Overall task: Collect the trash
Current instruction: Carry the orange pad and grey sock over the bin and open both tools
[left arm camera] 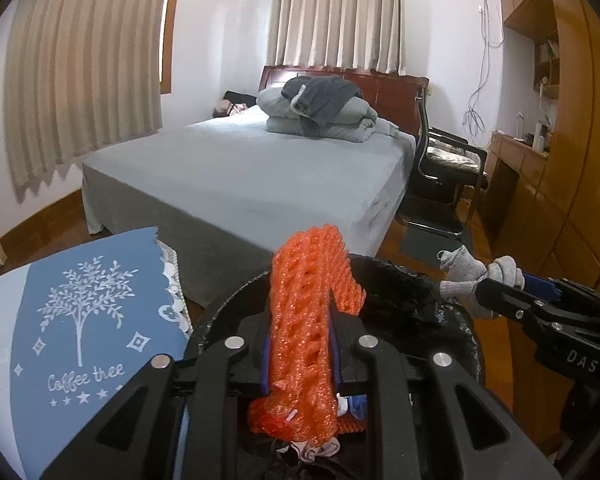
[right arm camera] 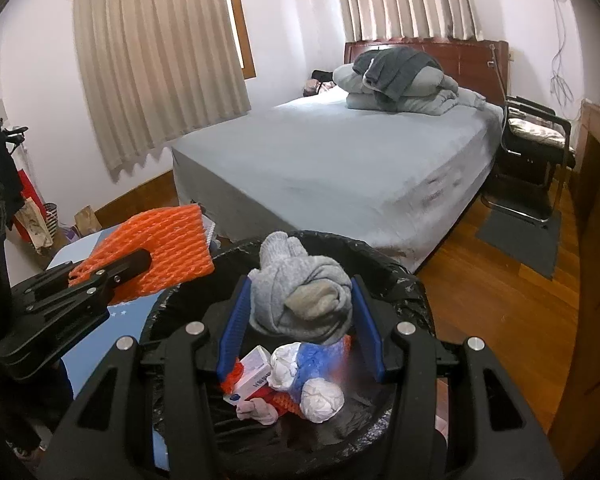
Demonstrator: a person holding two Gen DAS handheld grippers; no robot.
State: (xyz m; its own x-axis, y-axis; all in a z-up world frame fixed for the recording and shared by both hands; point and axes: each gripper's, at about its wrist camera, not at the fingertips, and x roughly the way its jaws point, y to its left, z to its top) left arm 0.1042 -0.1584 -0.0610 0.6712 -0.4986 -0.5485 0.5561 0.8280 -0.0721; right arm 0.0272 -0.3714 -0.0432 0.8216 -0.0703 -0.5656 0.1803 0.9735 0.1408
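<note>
Both tongs we hold over the bin (right arm camera: 400,280) at lower centre, left gripper (left arm camera: 300,344) clenched on orange foam netting (left arm camera: 304,320) and right gripper (right arm camera: 300,320) grasping a grey sock bundle (right arm camera: 300,292), so each piece, once released, should drop inside.

A bin (right arm camera: 404,276) is set before the bed (right arm camera: 340,160); a table (left arm camera: 4,320) lies left of it; a chair (left arm camera: 448,160) is placed right of the bed.
</note>
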